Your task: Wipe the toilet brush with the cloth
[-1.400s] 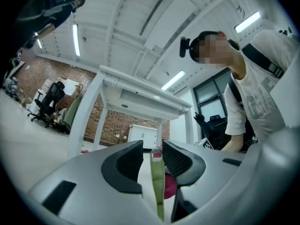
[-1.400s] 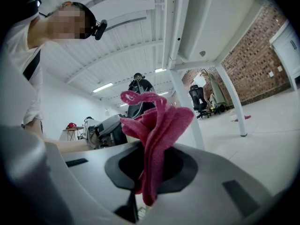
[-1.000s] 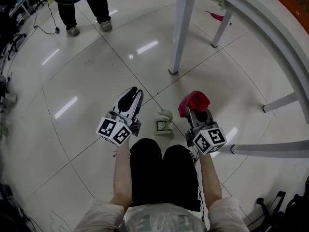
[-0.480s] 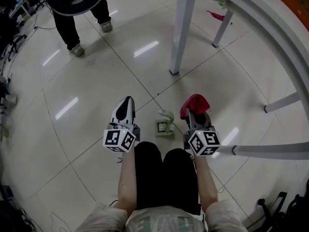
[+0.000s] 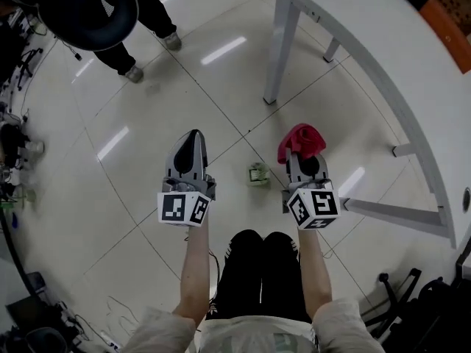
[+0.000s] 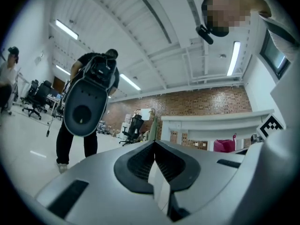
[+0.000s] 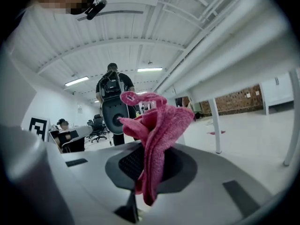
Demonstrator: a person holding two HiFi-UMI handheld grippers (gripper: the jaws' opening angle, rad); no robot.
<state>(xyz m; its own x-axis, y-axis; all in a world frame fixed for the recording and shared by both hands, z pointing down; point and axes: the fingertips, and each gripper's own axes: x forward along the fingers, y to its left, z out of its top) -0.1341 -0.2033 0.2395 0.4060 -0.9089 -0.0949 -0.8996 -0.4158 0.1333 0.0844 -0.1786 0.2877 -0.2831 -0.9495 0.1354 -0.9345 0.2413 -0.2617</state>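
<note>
Two black-and-white square-marker cubes (image 5: 182, 209); left gripper (image 5: 193, 135) closed, right gripper (image 5: 303, 157) pinching pink cloth (image 5: 300, 138).

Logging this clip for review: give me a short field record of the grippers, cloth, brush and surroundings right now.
left gripper: shut, empty
right gripper: shut on cloth
cloth: red, bunched, sticking out past the jaws
brush: on the floor, between the grippers in head view, touched by neither
wiping: not under way
surroundings: white table at right; bystander carrying a chair at upper left
</note>
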